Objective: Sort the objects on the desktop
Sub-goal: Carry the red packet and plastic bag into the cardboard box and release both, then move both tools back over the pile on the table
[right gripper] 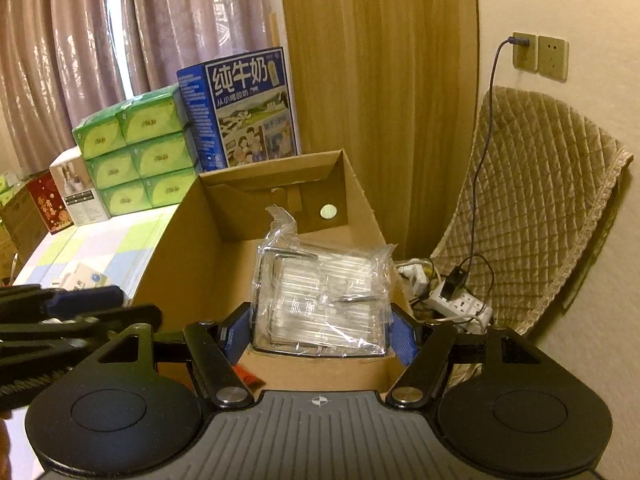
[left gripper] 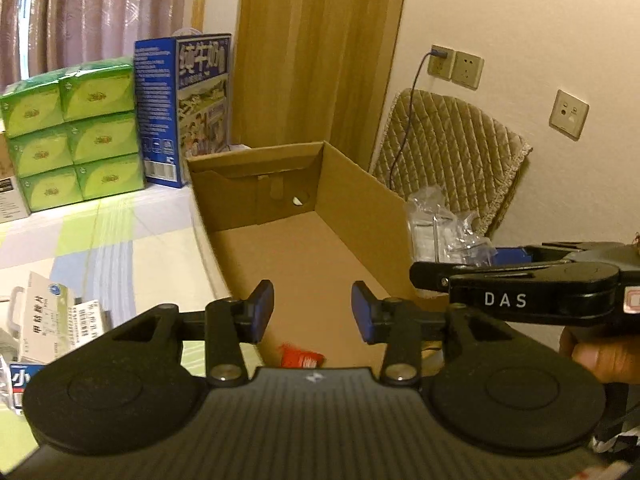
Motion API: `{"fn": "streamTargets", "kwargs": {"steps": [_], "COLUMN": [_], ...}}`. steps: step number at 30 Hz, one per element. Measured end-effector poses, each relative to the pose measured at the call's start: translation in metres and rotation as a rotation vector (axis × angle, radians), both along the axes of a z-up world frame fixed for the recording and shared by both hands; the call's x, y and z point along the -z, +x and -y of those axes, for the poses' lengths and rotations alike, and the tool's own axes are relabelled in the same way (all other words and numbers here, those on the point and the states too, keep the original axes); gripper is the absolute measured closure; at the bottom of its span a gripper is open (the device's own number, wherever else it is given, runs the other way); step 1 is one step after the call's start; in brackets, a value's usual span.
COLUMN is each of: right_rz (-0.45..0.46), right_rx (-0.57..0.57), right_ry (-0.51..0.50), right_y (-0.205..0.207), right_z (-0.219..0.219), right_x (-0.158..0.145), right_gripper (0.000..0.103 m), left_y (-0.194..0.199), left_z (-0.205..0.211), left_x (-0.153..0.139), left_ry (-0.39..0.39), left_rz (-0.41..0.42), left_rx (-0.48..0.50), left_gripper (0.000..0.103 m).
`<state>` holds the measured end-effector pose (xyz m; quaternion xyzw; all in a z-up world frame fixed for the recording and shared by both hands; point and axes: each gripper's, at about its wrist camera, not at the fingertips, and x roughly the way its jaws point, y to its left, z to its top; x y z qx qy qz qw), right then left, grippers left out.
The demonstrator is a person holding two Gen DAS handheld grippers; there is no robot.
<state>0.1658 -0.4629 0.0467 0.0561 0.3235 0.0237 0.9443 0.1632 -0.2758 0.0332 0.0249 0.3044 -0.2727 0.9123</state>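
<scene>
An open cardboard box (left gripper: 360, 200) stands on the checked tabletop. My left gripper (left gripper: 313, 312) hovers over its near end, open, with nothing between its blue pads. Just below it a small red packet (left gripper: 300, 356) lies on the box floor. To the right, my right gripper (left gripper: 460, 268) reaches in over the box's right wall. In the right wrist view my right gripper (right gripper: 322, 332) is shut on a clear plastic-wrapped pack (right gripper: 324, 292), held above the cardboard box (right gripper: 180, 248). The red packet (right gripper: 246, 376) shows beneath it, and my left gripper (right gripper: 132, 304) sits at the left edge.
Stacked green tissue packs (left gripper: 76, 132) and a blue milk carton (left gripper: 184, 108) stand behind the box. Medicine boxes (left gripper: 48, 320) lie on the table at left. A power strip (right gripper: 460, 304) with cables and a quilted cushion (right gripper: 540, 208) sit by the wall at right.
</scene>
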Motion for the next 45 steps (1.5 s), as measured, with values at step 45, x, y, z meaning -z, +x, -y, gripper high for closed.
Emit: {"fn": "streamTargets", "kwargs": {"steps": [45], "right_rz": [0.025], "right_rx": [-0.287], "right_ry": [0.109], "right_y": [-0.112], "right_z": [-0.156], "right_x": [-0.026], "right_gripper": [0.018], "left_y": [-0.13], "left_z": [-0.245], "left_x": [-0.007], "left_ry": [0.098], "left_rz": [-0.004], "left_rx": [-0.388], "left_gripper": [0.031]}}
